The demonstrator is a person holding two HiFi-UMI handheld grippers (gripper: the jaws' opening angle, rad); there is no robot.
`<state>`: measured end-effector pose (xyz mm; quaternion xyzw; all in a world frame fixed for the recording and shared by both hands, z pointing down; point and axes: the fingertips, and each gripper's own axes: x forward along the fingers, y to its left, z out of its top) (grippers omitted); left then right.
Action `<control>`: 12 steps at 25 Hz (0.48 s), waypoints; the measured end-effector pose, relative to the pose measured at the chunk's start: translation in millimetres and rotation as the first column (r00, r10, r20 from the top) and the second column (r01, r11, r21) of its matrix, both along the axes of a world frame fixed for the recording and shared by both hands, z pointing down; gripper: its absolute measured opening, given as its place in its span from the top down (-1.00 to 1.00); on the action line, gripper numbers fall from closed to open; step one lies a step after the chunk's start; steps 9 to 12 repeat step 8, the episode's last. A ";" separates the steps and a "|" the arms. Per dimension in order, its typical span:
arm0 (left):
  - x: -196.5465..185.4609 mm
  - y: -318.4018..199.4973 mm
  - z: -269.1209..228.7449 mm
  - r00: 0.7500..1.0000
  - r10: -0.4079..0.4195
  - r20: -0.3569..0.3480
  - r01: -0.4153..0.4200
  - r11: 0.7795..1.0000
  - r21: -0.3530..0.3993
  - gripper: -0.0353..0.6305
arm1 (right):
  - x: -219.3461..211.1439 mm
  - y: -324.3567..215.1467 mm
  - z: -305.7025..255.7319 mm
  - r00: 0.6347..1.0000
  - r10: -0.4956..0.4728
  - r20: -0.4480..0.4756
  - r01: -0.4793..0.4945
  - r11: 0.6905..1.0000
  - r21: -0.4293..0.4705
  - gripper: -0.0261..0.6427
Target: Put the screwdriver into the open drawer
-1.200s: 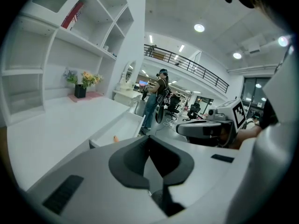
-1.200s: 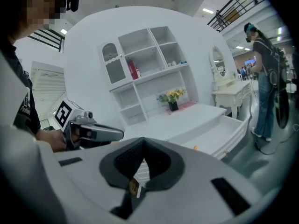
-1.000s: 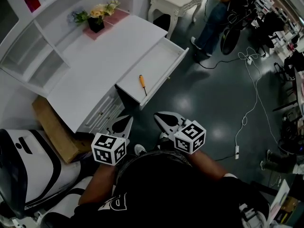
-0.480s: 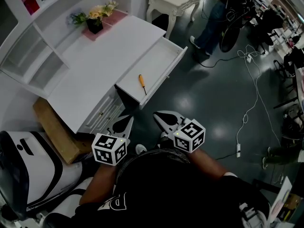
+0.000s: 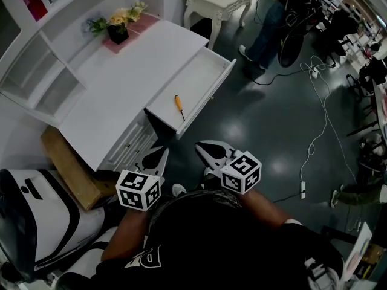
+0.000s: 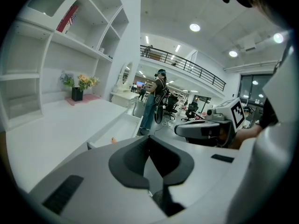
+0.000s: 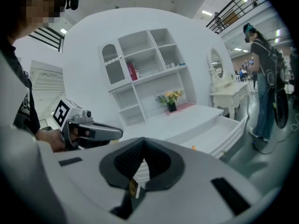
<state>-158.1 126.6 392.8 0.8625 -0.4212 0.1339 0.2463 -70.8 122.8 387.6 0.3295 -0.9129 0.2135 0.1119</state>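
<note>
No word or number can be read in full.

- Marker cube [image 5: 138, 190] of the left tongs [image 5: 155, 157]: square black-and-white code patterns, no letters.
- Second marker cube [image 5: 242, 172], of the right tongs [image 5: 207, 150]: patterns of the same kind.
- Black shirt [image 5: 242, 252]: large white letters low on its left side, partly cut off; not legible.
- Shirt sleeve [image 7: 24, 107]: white print, too blurred.
- Red book [image 6: 68, 18] on the upper shelf [image 6: 74, 43]: pale print, too small to read.
- Small yellow tag [image 7: 133, 189] between the right tongs' pads: nothing legible.

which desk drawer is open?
The wide drawer under the desktop, pulled out, orange-handled screwdriver lying in it; the small stacked drawers beside it are shut.
</note>
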 end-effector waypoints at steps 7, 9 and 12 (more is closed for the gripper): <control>-2.0 -1.0 -1.3 1.000 -0.005 0.001 0.005 1.000 0.005 0.85 | 0.7 0.1 0.4 1.000 -0.004 -0.005 0.004 1.000 0.000 0.90; -2.0 -0.6 -1.1 1.000 -0.005 0.002 0.005 1.000 0.005 0.85 | 0.6 0.2 0.3 1.000 -0.006 -0.006 0.006 1.000 0.000 0.90; -2.0 -0.6 -1.1 1.000 -0.005 0.002 0.005 1.000 0.005 0.85 | 0.6 0.2 0.3 1.000 -0.006 -0.006 0.006 1.000 0.000 0.90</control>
